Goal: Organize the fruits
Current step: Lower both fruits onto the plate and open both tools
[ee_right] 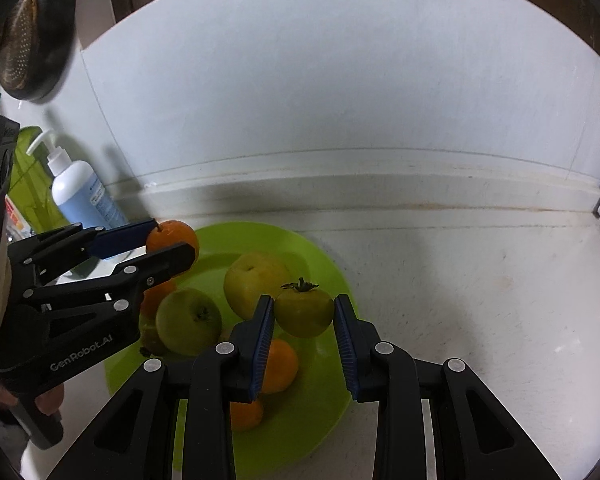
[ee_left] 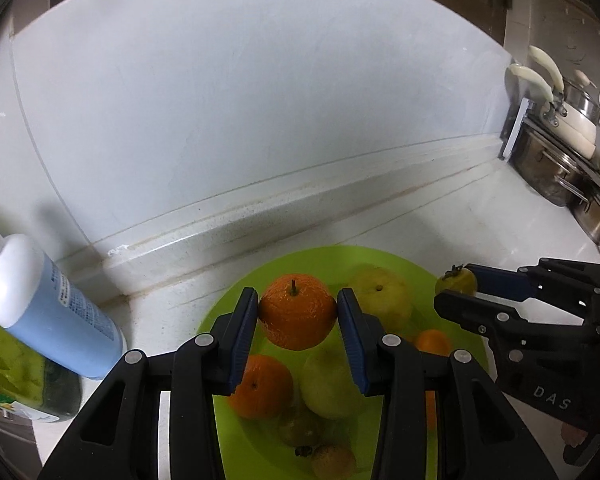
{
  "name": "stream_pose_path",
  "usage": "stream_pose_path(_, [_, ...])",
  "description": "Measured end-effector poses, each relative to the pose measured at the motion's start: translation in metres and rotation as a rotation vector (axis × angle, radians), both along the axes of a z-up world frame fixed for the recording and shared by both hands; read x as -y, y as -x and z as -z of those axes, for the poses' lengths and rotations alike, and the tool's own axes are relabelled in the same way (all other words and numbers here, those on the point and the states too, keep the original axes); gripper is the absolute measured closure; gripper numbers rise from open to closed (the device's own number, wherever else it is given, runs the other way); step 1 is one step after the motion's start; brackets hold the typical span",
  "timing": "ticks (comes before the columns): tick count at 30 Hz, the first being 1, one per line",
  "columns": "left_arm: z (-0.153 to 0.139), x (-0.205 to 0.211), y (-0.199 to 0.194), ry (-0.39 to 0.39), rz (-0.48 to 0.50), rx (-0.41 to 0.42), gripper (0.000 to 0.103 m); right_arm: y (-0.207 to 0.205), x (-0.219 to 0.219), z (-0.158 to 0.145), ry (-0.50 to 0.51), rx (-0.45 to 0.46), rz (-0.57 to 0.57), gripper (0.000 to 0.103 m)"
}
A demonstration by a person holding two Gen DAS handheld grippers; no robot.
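Jaws clamp: left gripper [ee_left: 297, 312] holds orange [ee_left: 297, 311], stem up; right gripper [ee_right: 304, 314] holds persimmon [ee_right: 304, 312], calyx up.

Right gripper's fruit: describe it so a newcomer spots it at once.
Find the green plate on the white counter. Above its right side, the right gripper pinches a yellow-green fruit. Unlike the smooth pears and oranges below, it has a dark leafy calyx on top.
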State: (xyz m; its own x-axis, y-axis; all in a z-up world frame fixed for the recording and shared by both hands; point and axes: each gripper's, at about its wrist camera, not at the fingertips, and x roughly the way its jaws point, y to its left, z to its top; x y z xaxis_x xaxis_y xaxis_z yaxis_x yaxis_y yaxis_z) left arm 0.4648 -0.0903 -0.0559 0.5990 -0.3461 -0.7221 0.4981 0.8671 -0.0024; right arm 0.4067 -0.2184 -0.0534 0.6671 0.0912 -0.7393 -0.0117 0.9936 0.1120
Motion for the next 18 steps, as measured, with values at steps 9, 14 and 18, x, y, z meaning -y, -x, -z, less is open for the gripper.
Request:
stream_pose_path(9, [0.004,0.004,-0.004,-0.013,-0.002,-0.006,0.062,-0.007,-0.002,0.007,-0.005,-0.018,-0.007,0.071])
stream_pose_path(14, [-0.002,0.0,0.001,-0.014,-0.007,0.008,0.059,-0.005,-0.002,0.004,-0.015,-0.005,-0.009,0.068])
stream_pose_path(18, [-0.006,-0.005,0.008,-0.011,-0.012,0.01,0.057,-0.001,-0.003,0.0,-0.012,0.001,-0.017,0.065])
